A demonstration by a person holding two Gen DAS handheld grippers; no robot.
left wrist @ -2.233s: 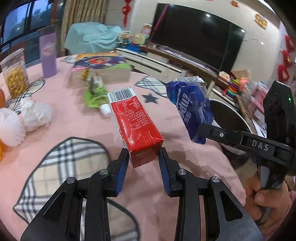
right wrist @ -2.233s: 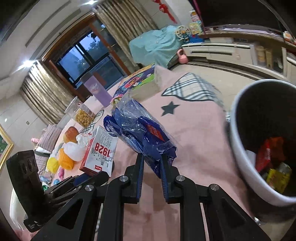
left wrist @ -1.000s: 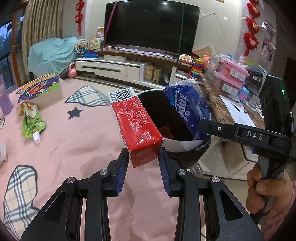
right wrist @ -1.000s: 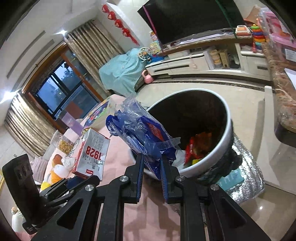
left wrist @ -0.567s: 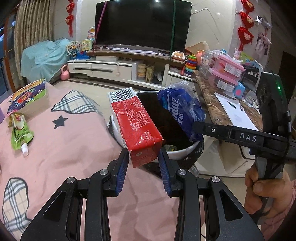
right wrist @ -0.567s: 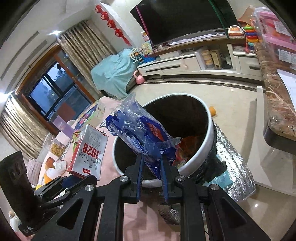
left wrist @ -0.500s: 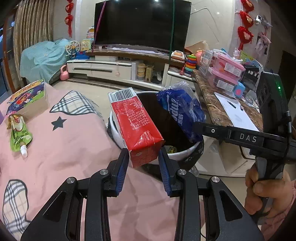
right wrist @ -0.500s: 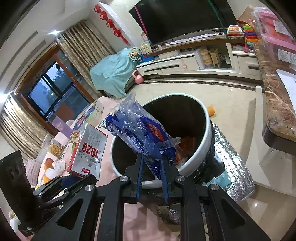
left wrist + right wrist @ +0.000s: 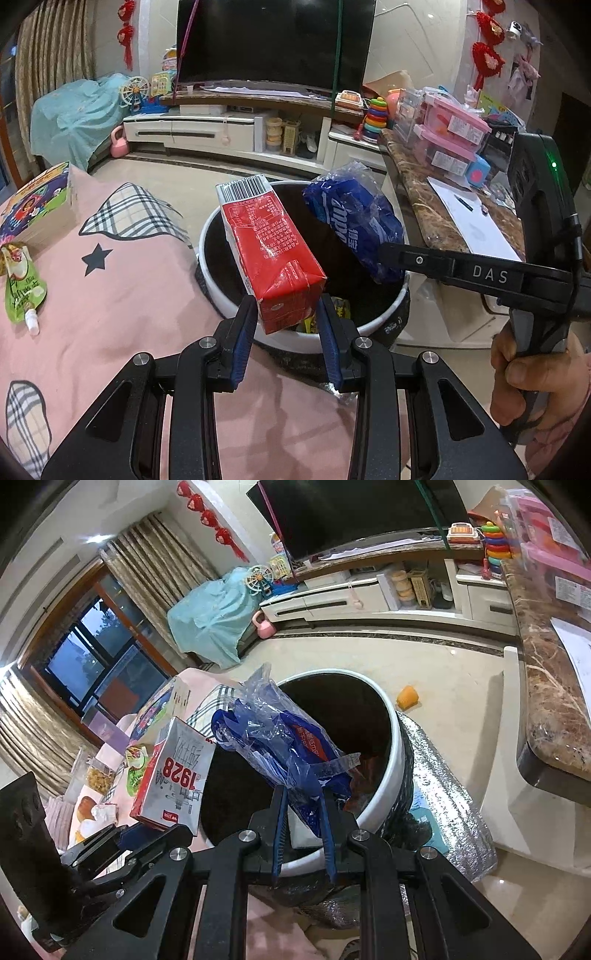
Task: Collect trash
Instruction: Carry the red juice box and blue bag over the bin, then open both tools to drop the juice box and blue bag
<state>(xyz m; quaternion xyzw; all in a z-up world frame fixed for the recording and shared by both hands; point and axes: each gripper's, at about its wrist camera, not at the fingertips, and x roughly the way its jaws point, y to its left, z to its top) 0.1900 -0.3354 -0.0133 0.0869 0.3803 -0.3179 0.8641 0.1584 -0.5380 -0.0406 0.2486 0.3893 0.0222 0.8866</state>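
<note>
Over the bin's near rim, in the left wrist view, a red drink carton point(image 9: 271, 254) is clamped by its lower end between the left tongs point(image 9: 284, 330), tilted away over the dark mouth of the white-rimmed trash bin point(image 9: 212, 284). To its right, a blue snack wrapper point(image 9: 354, 225) is pinched in the right tongs point(image 9: 384, 254), hanging above the bin's far side. The step in hand is judged to be the drop-off: both pieces are poised over the opening, and only a release is called for next. Some yellow and green wrappers can be made out deep inside. A green squeeze pouch point(image 9: 22, 288) is left on the pink-covered worktop point(image 9: 122, 314).

From the right wrist view, the right tongs point(image 9: 303, 830) are seen pressed together on the wrapper point(image 9: 288, 753), directly above the bin point(image 9: 391, 786). Red and orange scraps are glimpsed inside. The carton point(image 9: 173, 775) is held beside it, over the bin's left edge.
</note>
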